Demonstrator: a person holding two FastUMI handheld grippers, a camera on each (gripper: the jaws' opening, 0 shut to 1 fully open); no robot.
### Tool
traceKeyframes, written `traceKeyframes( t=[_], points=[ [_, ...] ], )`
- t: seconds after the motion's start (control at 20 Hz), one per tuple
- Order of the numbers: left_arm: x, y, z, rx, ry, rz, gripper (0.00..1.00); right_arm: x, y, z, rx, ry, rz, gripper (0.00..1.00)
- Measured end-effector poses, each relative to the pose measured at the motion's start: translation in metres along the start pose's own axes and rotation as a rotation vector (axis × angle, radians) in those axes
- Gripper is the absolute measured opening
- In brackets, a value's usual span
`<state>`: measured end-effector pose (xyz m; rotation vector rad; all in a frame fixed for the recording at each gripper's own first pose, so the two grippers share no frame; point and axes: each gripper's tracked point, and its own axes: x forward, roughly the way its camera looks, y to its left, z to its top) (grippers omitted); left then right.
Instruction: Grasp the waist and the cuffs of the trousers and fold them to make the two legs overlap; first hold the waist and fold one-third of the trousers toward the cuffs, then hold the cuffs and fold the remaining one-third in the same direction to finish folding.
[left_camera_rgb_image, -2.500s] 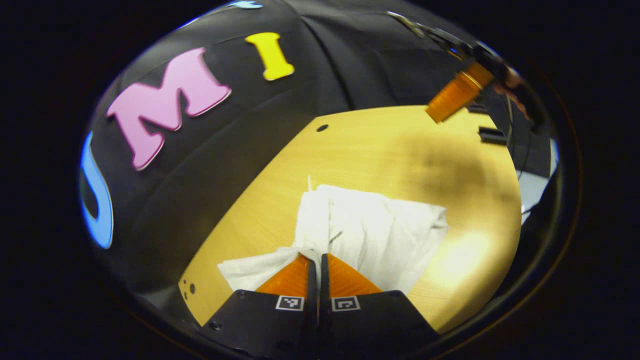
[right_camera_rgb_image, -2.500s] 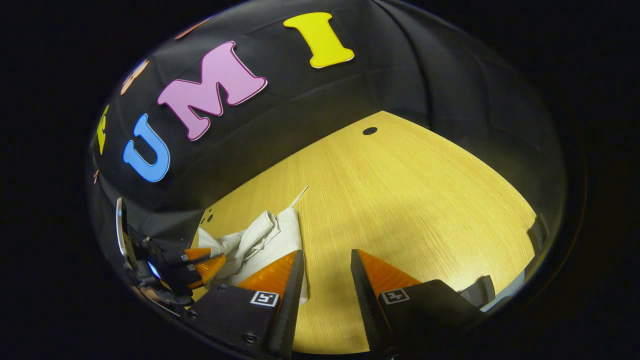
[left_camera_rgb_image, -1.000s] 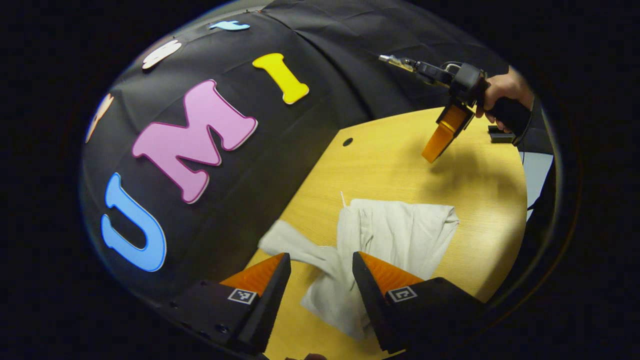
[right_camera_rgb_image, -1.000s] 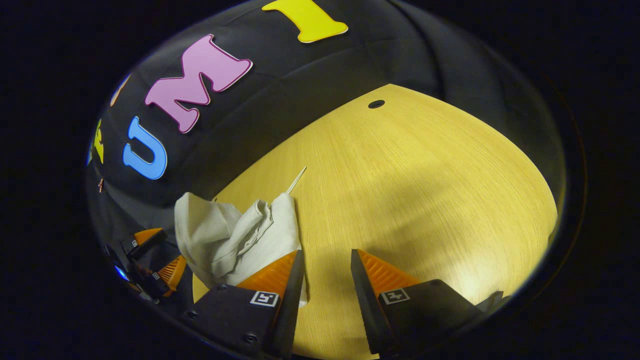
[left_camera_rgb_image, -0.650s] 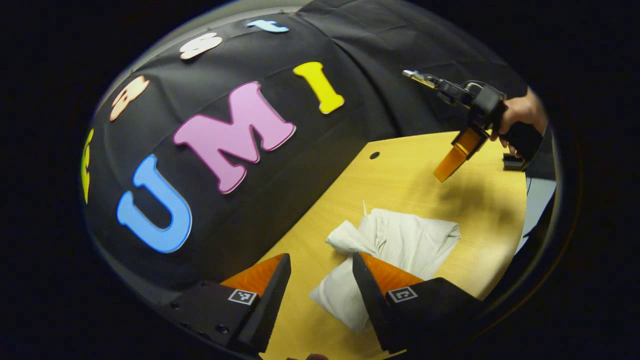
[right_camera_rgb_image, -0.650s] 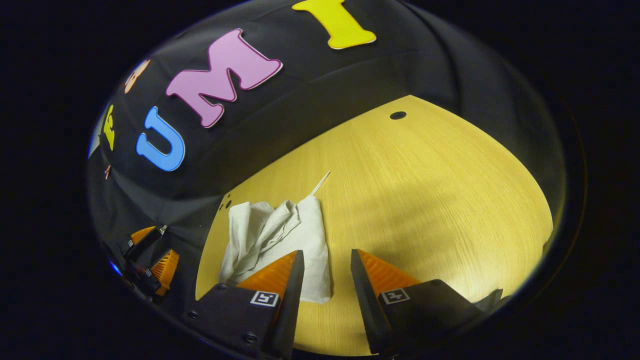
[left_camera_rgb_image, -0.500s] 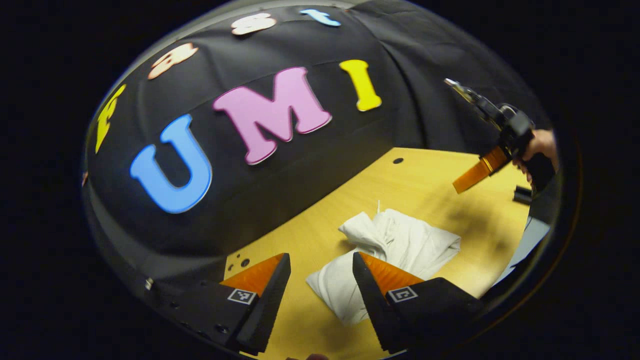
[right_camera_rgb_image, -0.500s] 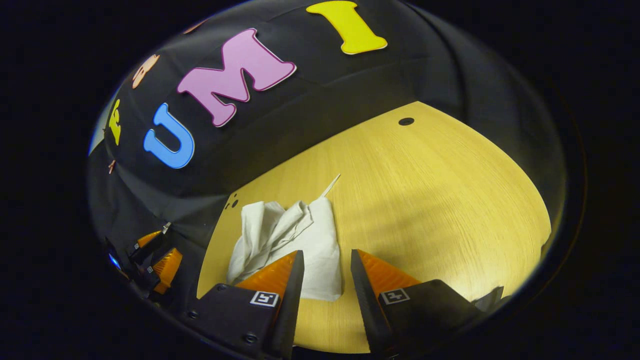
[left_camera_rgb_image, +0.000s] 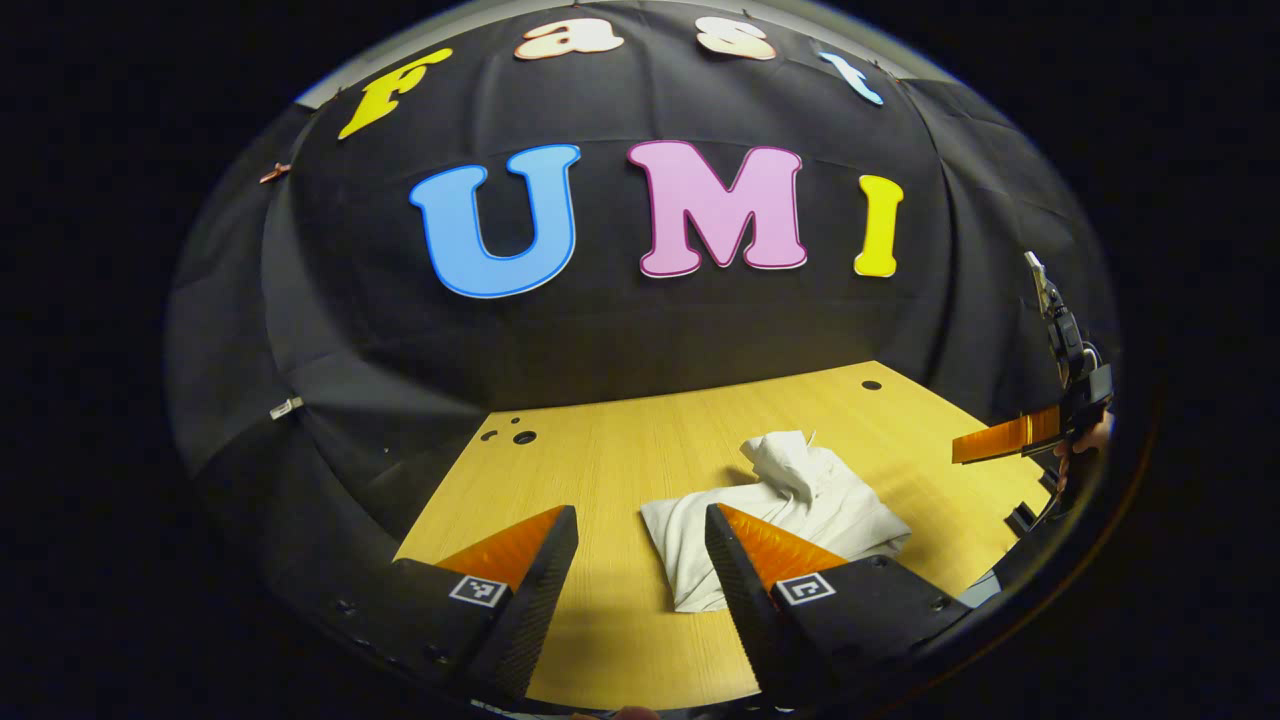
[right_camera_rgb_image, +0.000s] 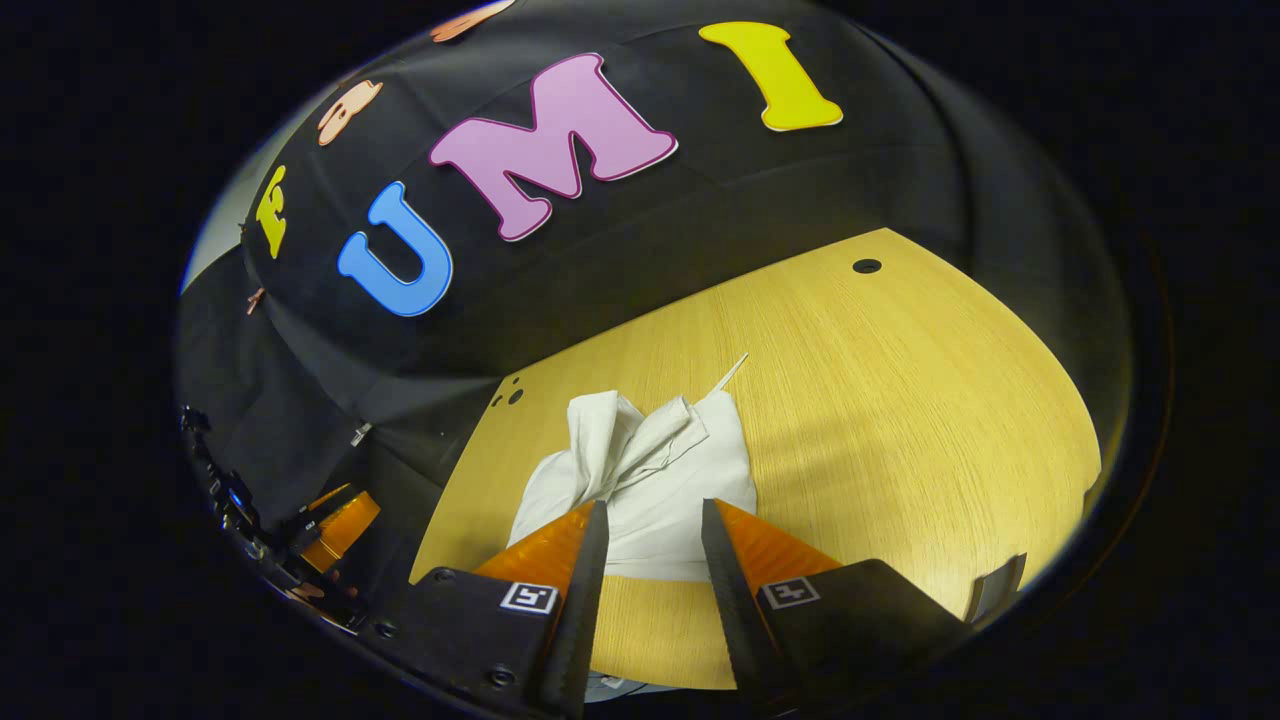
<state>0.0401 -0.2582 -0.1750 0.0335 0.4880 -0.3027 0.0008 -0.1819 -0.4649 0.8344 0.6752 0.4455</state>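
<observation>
Trousers (left_camera_rgb_image: 790, 510) of pale off-white cloth lay in a folded, bunched bundle on the wooden table (left_camera_rgb_image: 600, 470), toward the right half of its top in the left gripper view. A rumpled hump of fabric stood up at the bundle's far end, while the nearer part lay flatter with a squarish edge. In the right gripper view the trousers (right_camera_rgb_image: 650, 470) sat nearer the table's left edge, with a thin pale cord (right_camera_rgb_image: 730, 372) sticking out from their far right corner across the table (right_camera_rgb_image: 900, 400).

The left gripper (left_camera_rgb_image: 640, 540) hung above the near side of the table, its jaws spread wide with nothing between them; bare wood showed in the gap, and the trousers lay just beyond and to the right of its right finger. The right gripper (right_camera_rgb_image: 650, 540) was likewise released, its jaws apart and grasping nothing, with the near edge of the trousers showing through the gap. Whether its fingers touched the cloth could not be told.

At the far right of the left gripper view the right gripper (left_camera_rgb_image: 1010, 438) appeared again, above the table's right edge and well apart from the trousers. Low at the left of the right gripper view, the left gripper (right_camera_rgb_image: 335, 528) showed off the table's left side.
</observation>
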Motion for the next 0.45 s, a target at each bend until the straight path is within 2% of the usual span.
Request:
traceKeyframes(
  t=[0.2, 0.45],
  points=[
    [-0.016, 0.008, -0.010, -0.109, 0.011, 0.002, 0.82, -0.007, 0.013, 0.001, -0.016, -0.012, -0.003, 0.59],
    [-0.031, 0.021, -0.027, -0.120, 0.037, 0.030, 0.83, -0.009, 0.027, 0.004, -0.032, -0.030, 0.014, 0.59]
  ],
)
